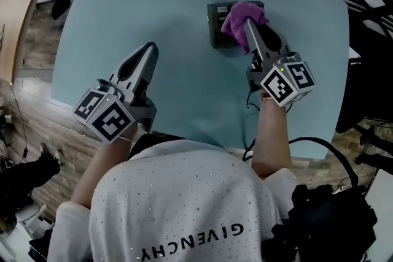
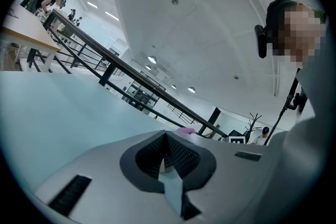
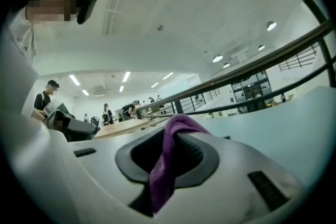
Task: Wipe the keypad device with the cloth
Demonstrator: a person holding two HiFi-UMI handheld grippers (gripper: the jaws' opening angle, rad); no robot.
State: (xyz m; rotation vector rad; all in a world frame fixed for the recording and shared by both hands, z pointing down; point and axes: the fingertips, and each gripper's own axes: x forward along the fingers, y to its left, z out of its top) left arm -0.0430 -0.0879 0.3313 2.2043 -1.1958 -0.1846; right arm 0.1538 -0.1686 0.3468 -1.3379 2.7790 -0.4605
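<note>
The keypad device [image 1: 216,27] lies on the counter [image 1: 153,3]. The purple cloth [image 1: 241,15] rests on it, clenched in the right tongs [image 1: 247,29]. The left tongs [image 1: 150,51] are closed and empty.

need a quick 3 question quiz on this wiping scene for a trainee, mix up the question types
1. Multiple choice: which gripper is shut on the purple cloth? A) left B) right C) neither
2. True or false: the left gripper is touching the keypad device.
3. Fill in the blank: the left gripper's jaws are ___ and hold nothing.

Key
1. B. The right gripper holds the cloth against the keypad device.
2. False. It sits well apart from the device, to its left.
3. shut
</note>
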